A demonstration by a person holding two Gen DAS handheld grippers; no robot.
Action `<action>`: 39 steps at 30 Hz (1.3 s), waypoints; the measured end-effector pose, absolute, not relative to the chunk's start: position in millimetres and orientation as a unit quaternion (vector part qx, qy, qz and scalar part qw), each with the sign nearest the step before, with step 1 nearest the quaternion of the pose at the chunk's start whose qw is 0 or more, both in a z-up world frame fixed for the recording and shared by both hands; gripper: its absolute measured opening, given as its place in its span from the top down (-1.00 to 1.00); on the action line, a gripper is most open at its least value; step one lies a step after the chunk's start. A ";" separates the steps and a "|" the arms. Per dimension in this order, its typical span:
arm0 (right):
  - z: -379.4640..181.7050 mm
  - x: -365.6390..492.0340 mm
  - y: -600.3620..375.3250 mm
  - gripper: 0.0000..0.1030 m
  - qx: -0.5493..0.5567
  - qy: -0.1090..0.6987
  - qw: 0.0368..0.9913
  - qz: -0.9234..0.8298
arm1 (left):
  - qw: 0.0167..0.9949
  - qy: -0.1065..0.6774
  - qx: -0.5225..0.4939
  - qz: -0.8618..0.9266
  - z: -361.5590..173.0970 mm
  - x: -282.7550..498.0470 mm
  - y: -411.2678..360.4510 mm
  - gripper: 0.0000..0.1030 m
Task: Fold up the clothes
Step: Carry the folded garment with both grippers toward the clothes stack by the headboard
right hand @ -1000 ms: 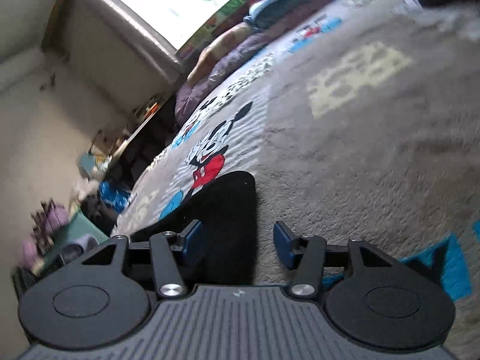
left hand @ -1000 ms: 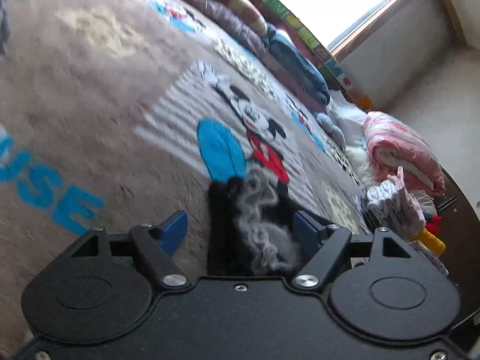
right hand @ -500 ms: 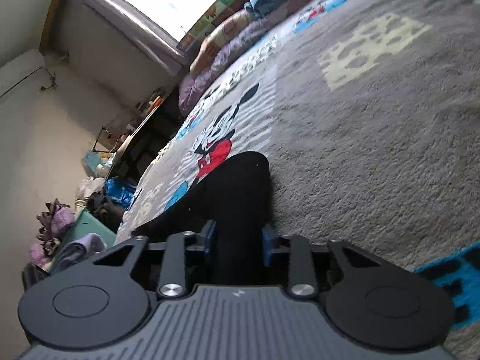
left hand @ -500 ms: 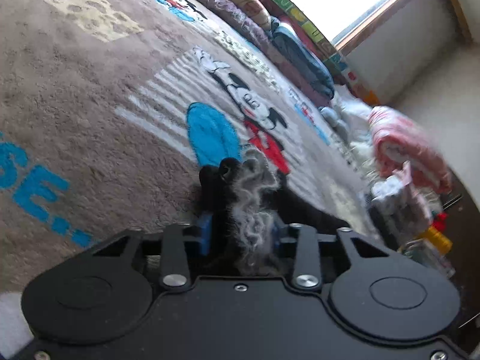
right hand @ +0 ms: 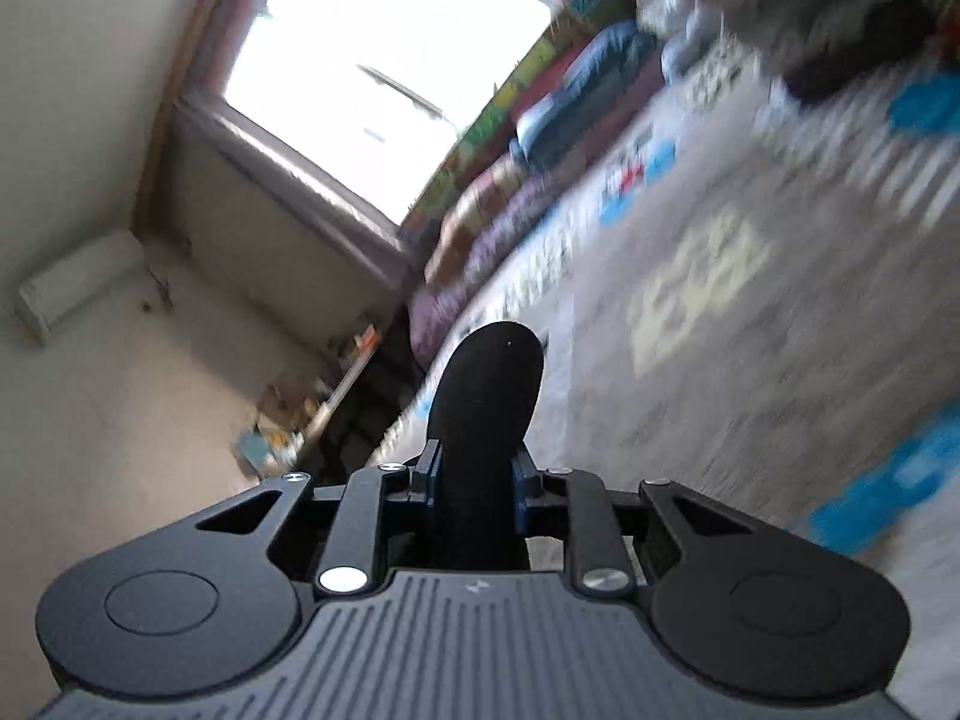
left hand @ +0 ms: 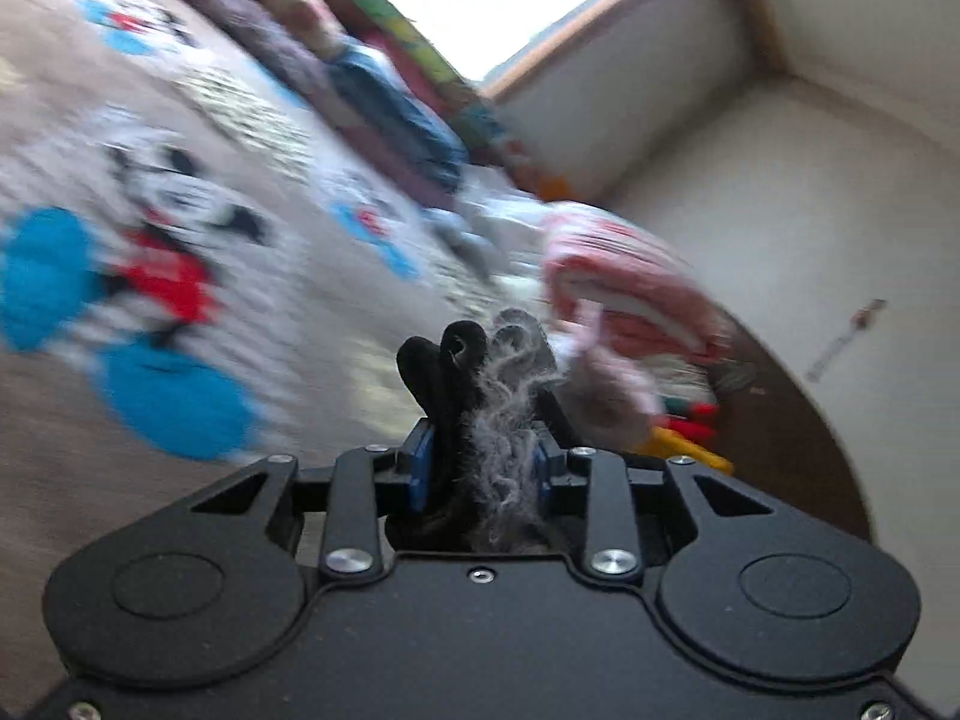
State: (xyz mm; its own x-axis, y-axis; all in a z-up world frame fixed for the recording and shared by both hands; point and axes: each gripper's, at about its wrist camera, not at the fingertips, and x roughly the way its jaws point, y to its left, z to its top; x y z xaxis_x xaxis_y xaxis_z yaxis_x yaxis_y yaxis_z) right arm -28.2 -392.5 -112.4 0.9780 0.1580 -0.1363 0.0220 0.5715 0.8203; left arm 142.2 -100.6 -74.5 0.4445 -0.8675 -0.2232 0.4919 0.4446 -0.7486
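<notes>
My left gripper (left hand: 480, 468) is shut on a bunched end of a black garment with a grey fleecy lining (left hand: 474, 384); the cloth sticks up between the blue pads, lifted above the bed. My right gripper (right hand: 477, 480) is shut on another end of the same black garment (right hand: 486, 396), a smooth rounded flap standing up between its pads. Both views are blurred by motion. The rest of the garment is hidden below the grippers.
A brown cartoon-mouse blanket (left hand: 180, 228) covers the bed (right hand: 750, 330). Folded quilts and pillows (left hand: 384, 96) line the window side. A pink folded quilt (left hand: 630, 288) lies at the bed's right edge beside a dark round table (left hand: 780, 432). A cluttered shelf (right hand: 336, 396) stands below the window.
Both grippers closed on the black garment a second ago and have since lifted it off the blanket, tilting up toward the window; the views swung and blurred.
</notes>
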 end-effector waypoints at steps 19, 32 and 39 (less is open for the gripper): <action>-34.2 -299.8 -651.0 0.55 0.465 -0.127 0.865 -0.143 | 0.624 0.375 -0.289 -0.621 -11.1 52.9 -473.7 0.43; -170.0 -297.7 -783.4 0.57 0.548 -0.040 0.792 -0.267 | 0.658 0.480 -0.231 -0.532 -132.8 53.1 -558.3 0.21; -177.1 -291.4 -792.1 0.44 0.533 -0.066 0.802 -0.261 | 0.682 0.458 -0.211 -0.530 -113.4 51.0 -544.3 -0.17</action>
